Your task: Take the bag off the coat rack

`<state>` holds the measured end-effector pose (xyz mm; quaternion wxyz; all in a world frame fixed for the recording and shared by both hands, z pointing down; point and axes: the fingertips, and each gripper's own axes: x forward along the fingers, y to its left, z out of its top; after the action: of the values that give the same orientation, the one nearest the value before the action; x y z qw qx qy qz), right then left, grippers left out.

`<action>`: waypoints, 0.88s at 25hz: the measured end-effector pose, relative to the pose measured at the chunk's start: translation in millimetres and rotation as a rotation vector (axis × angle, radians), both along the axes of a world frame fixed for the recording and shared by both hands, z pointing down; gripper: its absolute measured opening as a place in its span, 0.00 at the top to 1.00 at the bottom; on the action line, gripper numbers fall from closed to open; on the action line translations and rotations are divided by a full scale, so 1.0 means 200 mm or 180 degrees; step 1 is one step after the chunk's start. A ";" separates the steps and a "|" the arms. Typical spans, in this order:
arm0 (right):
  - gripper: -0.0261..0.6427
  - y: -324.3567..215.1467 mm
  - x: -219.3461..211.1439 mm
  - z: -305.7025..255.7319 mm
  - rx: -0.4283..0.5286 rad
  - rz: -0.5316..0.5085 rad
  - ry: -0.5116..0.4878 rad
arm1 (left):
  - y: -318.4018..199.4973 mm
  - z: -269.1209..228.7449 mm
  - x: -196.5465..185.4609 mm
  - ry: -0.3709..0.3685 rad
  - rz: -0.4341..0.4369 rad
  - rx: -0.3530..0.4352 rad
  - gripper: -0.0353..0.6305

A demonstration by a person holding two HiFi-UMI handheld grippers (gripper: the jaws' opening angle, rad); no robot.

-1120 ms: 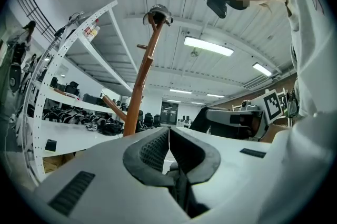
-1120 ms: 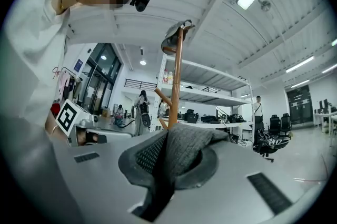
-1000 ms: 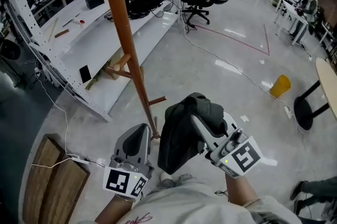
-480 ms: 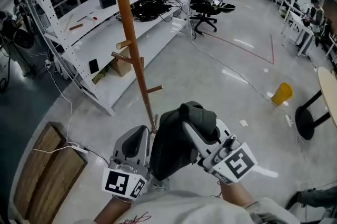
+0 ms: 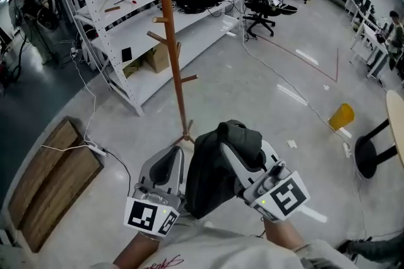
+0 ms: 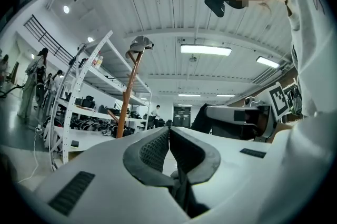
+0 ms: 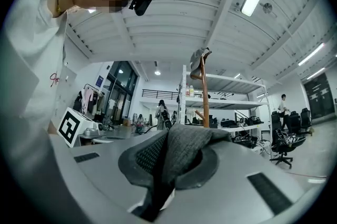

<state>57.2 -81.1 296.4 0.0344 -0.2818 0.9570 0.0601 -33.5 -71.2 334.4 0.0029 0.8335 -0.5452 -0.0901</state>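
The wooden coat rack (image 5: 176, 65) stands on the floor ahead of me, with a grey cap (image 6: 140, 44) on its top. A dark grey bag (image 5: 214, 170) hangs free of the rack, and my right gripper (image 5: 232, 138) is shut on its fabric. In the right gripper view the grey fabric (image 7: 181, 146) fills the gap between the jaws, with the coat rack (image 7: 204, 94) well beyond. My left gripper (image 5: 172, 157) is held beside the bag, on its left. Its jaws are shut with nothing between them (image 6: 168, 132). The bag hides the right fingertips in the head view.
White shelving (image 5: 126, 15) with gear runs behind the rack. Wooden boards (image 5: 47, 176) lie at the left, with a white cable (image 5: 95, 149) beside them. An office chair (image 5: 268, 5), a yellow bin (image 5: 341, 116) and a black stool (image 5: 372, 151) stand to the right.
Both grippers and the bag have drawn back from the coat rack, which now looks smaller and farther off. The right gripper's grip on the bag is unchanged.
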 end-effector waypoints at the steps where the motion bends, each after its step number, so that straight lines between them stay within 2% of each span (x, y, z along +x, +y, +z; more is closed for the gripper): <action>1: 0.91 0.04 0.01 0.01 -0.0008 -0.0014 -0.0002 | 0.04 0.00 0.01 0.0001 -0.0025 -0.0002 0.92; 8: 0.91 0.22 0.04 0.00 0.0015 -0.0098 -0.0010 | 0.22 -0.02 0.03 -0.0026 -0.0101 -0.0008 0.92; 14: 0.91 0.36 0.02 0.00 0.0088 -0.0166 -0.0014 | 0.33 0.02 0.04 -0.0013 -0.0031 -0.0076 0.92; 22: 0.91 0.45 -0.03 0.06 -0.0095 -0.0081 0.0002 | 0.44 0.00 0.01 -0.0049 0.0057 -0.0046 0.92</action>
<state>51.8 8.5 308.4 0.0307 -0.2701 0.9613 0.0454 -31.2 16.5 334.6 0.0055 0.8390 -0.5383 -0.0796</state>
